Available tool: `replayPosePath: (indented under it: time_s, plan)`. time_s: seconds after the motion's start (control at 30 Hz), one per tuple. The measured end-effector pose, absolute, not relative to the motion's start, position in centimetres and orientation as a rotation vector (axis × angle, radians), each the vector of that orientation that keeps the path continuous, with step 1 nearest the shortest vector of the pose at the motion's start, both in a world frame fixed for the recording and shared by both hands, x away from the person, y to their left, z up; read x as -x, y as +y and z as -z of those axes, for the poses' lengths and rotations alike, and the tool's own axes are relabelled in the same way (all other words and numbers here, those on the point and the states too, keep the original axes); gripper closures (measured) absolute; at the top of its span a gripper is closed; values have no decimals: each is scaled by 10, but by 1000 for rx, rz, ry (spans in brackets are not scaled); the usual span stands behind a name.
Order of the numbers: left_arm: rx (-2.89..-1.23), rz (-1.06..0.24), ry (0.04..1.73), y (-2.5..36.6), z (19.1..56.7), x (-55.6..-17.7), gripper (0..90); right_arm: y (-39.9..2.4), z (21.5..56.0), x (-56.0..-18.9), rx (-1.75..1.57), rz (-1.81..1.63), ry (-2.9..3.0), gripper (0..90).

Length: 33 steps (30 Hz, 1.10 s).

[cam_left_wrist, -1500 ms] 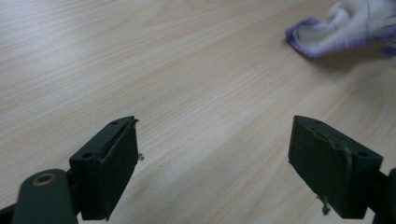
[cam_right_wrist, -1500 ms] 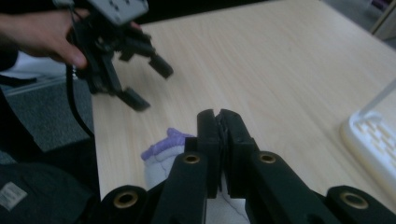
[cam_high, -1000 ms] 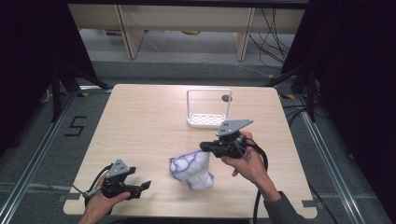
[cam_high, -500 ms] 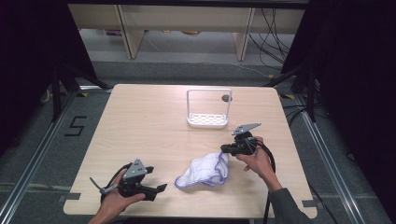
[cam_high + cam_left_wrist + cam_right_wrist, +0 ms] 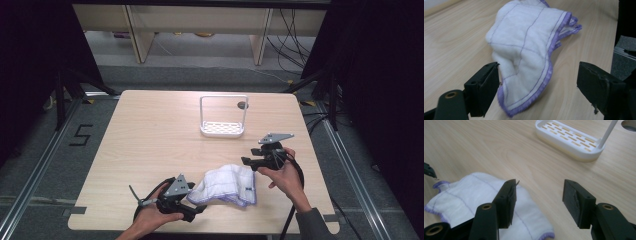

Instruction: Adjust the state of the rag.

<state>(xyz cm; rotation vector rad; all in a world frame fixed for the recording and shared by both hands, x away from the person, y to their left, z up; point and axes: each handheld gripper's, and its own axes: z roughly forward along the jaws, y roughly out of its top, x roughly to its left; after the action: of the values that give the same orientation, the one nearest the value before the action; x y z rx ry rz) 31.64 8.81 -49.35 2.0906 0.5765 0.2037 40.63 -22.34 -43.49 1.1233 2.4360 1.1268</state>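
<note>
A white cloth with purple edging [image 5: 227,184] lies crumpled on the wooden table [image 5: 150,135] near its front edge. My left gripper [image 5: 196,212] sits at the cloth's near left corner. In the left gripper view its jaws [image 5: 537,75] stand wide apart, with the cloth [image 5: 524,50] bulging between them beside the left pad and not pinched. My right gripper [image 5: 247,161] hovers just right of the cloth. Its jaws [image 5: 540,185] have just been opening and hold nothing; the cloth [image 5: 474,195] lies beneath its left jaw.
A white slotted rack with a tall wire handle [image 5: 223,128] stands behind the cloth at the table's middle. A round hole [image 5: 242,105] is in the tabletop beside it. Dark floor and metal frames surround the table.
The right gripper came down with the cloth, laid it on the table and opened, letting it go. The left gripper slid right along the front edge up to the cloth.
</note>
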Motion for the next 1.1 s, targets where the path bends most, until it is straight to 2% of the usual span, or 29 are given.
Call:
replayPosePath:
  time_s: [0.17,0.37,0.63,0.73,0.77,0.83,0.93,1.1]
  plan:
    - [-2122,-206,506,64,482,-320,216,-239,437,-371,-1192,-1103,2414,431]
    - [-2141,-228,443,35,476,-329,266,-262,449,-346,-1263,-1115,2354,423]
    - [-2191,-245,371,9,479,-334,347,-278,461,-334,-1315,-1134,2322,416]
    - [-2228,-297,315,0,481,-337,439,-278,463,-334,-1317,-1139,2324,414]
    - [-2249,-340,276,-6,484,-339,528,-277,463,-335,-1287,-1155,2322,413]
    - [-2260,-354,258,-9,486,-340,562,-277,463,-335,-1274,-1151,2324,413]
    - [-2267,-385,216,-9,480,-343,833,-278,461,-335,-1267,-1152,2338,419]
    - [-2191,-418,304,8,462,-356,861,-276,458,-331,-1321,-1188,2302,426]
